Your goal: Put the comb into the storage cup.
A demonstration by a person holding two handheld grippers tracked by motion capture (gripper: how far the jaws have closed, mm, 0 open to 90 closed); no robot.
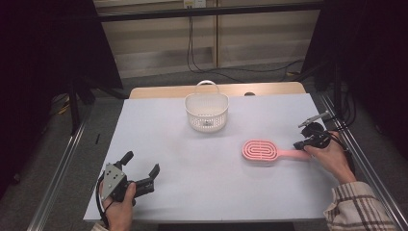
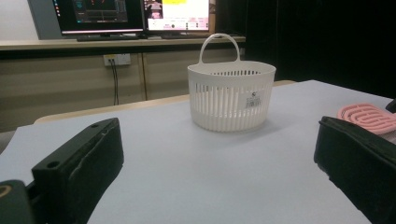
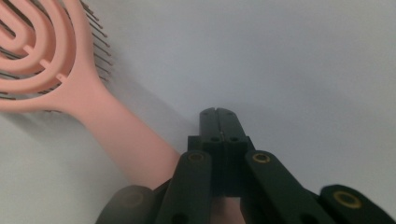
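The right hand-held gripper [image 3: 218, 113] is clenched, its two black jaws pressed tip to tip with nothing between them. It lies just beside the handle of the pink hairbrush [image 3: 70, 79], which passes the jaws on their nine o'clock side in the right gripper view; whether the two touch I cannot tell. From the high view the right hand-held gripper [image 1: 308, 139] sits at about three o'clock on the desk [image 1: 159, 139], at the handle end of the hairbrush [image 1: 262, 151], which rests flat, its oval head pointing toward nine o'clock.

The step in hand looks like taking up the brush. To do it well, the jaws would need to spread first, shift sideways until the handle sits squarely between them, then close across its narrow part, away from the bristles, so the head does not tip.

The left hand-held gripper [image 1: 143, 175] rests at about seven o'clock, jaws released and wide apart, empty. Beyond, at twelve o'clock, a white basket [image 1: 206, 110] stands upright, well apart from the brush, likely where it goes.
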